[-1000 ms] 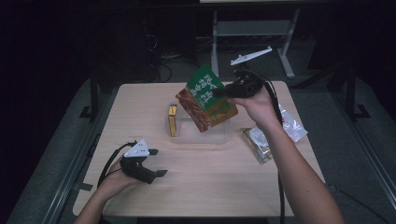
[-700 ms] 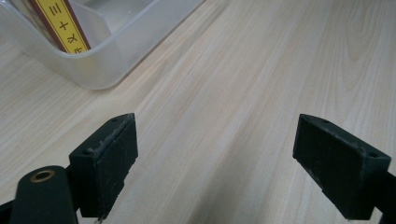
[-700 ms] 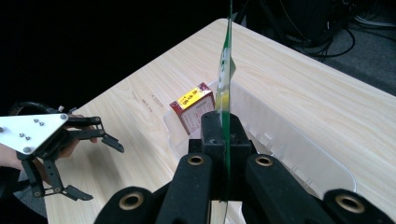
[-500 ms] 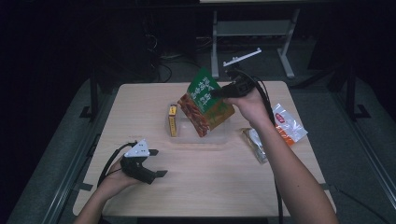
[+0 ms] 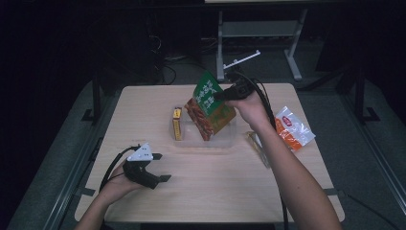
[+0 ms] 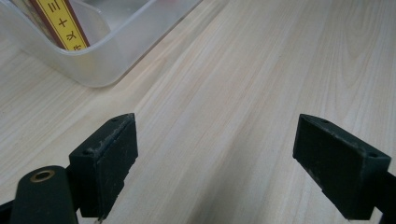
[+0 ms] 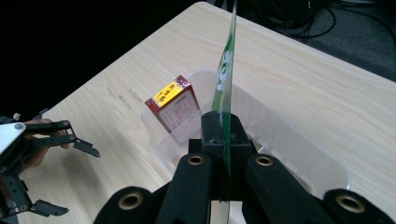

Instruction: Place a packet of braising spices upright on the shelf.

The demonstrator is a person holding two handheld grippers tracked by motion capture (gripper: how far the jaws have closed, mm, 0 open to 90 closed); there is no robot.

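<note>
High view: clear plastic bin (image 5: 230,142) mid-table, snack bag (image 5: 209,106) hanging tilted just above its right half, long axis running down-left into the opening. Right gripper (image 5: 221,95) clenched on bag's upper edge, directly over bin. Yellow-topped box (image 5: 177,123) upright at bin's left end. Left gripper (image 5: 160,167) released, empty, well apart near table's front-left.

My right tool (image 5: 221,95), arm stretched far, is clamped tight; my left tool (image 5: 160,167) rests near-left, jaws spread wide.
</note>
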